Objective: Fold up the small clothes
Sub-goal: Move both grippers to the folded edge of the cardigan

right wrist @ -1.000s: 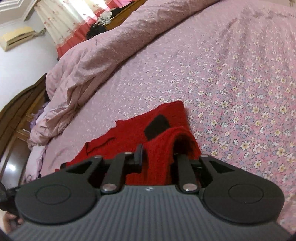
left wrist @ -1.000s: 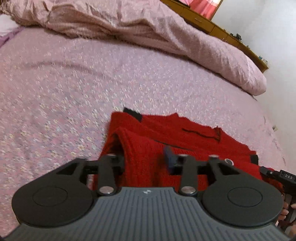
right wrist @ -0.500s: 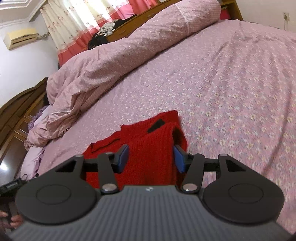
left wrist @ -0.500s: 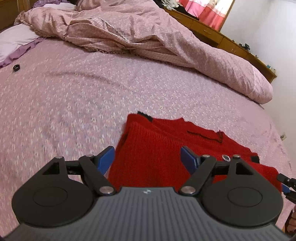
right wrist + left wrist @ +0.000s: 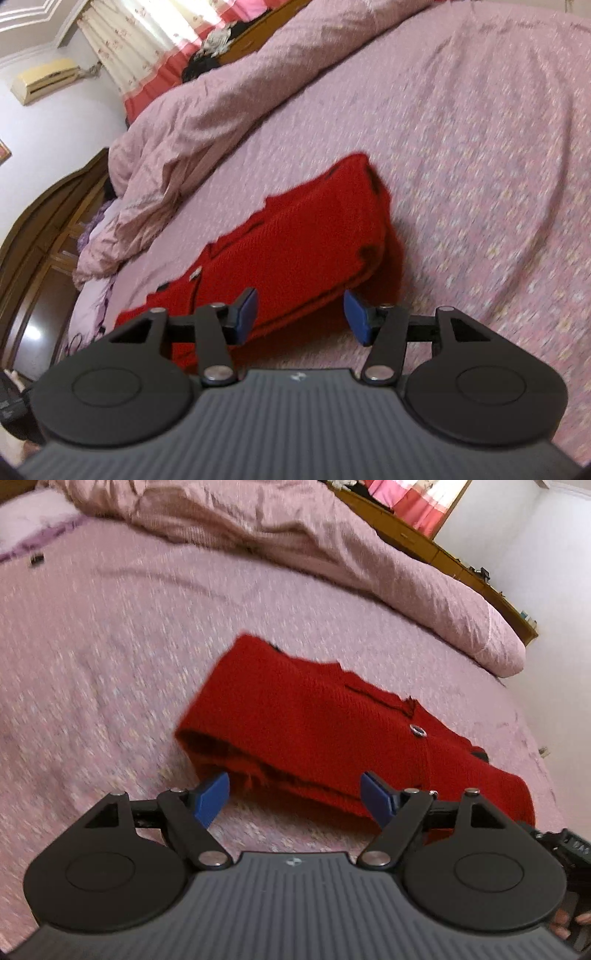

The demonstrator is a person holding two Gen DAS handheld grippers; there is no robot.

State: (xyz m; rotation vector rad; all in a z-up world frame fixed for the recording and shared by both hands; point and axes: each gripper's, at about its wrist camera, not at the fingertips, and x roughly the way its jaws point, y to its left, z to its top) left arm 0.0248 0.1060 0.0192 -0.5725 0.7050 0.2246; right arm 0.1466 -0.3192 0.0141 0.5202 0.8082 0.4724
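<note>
Left wrist view: small dark object (image 5: 36, 559) far left on the bed, too blurred to identify; pale pillow (image 5: 26, 515) at the top left corner; bed (image 5: 92, 657) covered in a pink floral sheet, crumpled pink duvet (image 5: 332, 550) bunched along the far side, wooden furniture (image 5: 443, 559) behind it and a red curtain (image 5: 417, 506) top right. Red knit garment (image 5: 314, 723) lies folded flat on the sheet at centre, stacked layers showing along its near edge, a metal button (image 5: 418, 731) on top toward the right. Left tool (image 5: 295, 797) is open wide, blue pads clear of the knit, nothing between them, garment edge just beyond the tips; its jaws have just been opening. Fingertips of a hand (image 5: 569, 921) show at the lower right corner. Right wrist view: air conditioner (image 5: 44, 79) on the wall upper left, flowered curtain (image 5: 147, 40) beside it, dark wooden headboard (image 5: 40, 236) at left, duvet (image 5: 229, 107) running diagonally, same garment (image 5: 295, 251) lying on the bed (image 5: 480, 166), one end close to the tool. Right tool (image 5: 300, 316) stands partly open, jaws just been opening, left pad in front of the garment's near edge, right pad over bare sheet, not gripping anything
</note>
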